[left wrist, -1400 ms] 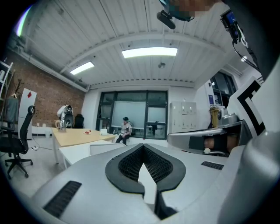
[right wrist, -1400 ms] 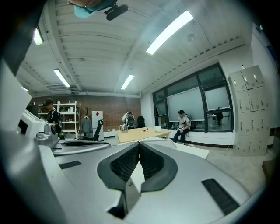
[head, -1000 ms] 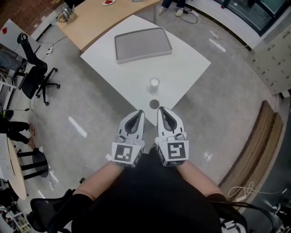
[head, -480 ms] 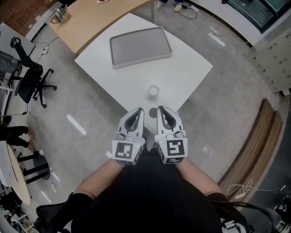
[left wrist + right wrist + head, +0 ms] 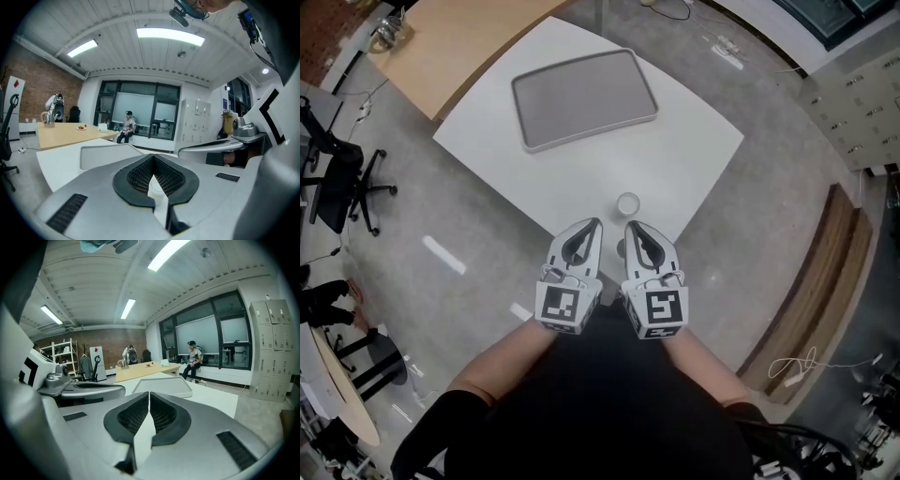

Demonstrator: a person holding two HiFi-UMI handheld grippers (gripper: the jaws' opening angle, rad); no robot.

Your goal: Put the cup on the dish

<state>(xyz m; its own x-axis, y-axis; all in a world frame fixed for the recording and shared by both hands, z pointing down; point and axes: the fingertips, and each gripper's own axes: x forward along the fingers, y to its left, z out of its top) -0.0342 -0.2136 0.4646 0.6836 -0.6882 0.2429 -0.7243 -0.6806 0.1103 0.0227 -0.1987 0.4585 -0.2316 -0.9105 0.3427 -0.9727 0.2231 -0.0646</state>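
A small white cup (image 5: pixel 628 203) stands upright near the near corner of the white table (image 5: pixel 694 150). Just in front of it a small dark round dish (image 5: pixel 621 248) shows partly in the gap between my two grippers. My left gripper (image 5: pixel 594 223) and right gripper (image 5: pixel 631 225) are held side by side at the table's near corner, just short of the cup. Both are shut with nothing in them. In the left gripper view the cup (image 5: pixel 154 187) shows behind the closed jaws of the left gripper (image 5: pixel 153 158). The right gripper (image 5: pixel 149 393) points over the table.
A large grey tray (image 5: pixel 584 98) lies on the far half of the white table, also seen as the tray (image 5: pixel 161 386). A wooden table (image 5: pixel 459 37) adjoins at the back left. An office chair (image 5: pixel 337 178) stands on the floor at the left. A person (image 5: pixel 192 359) sits by the far windows.
The table, cup and tray have come nearer to both grippers in the head view. The dark dish has slid in between the gripper tips. Both grippers stay shut, side by side.
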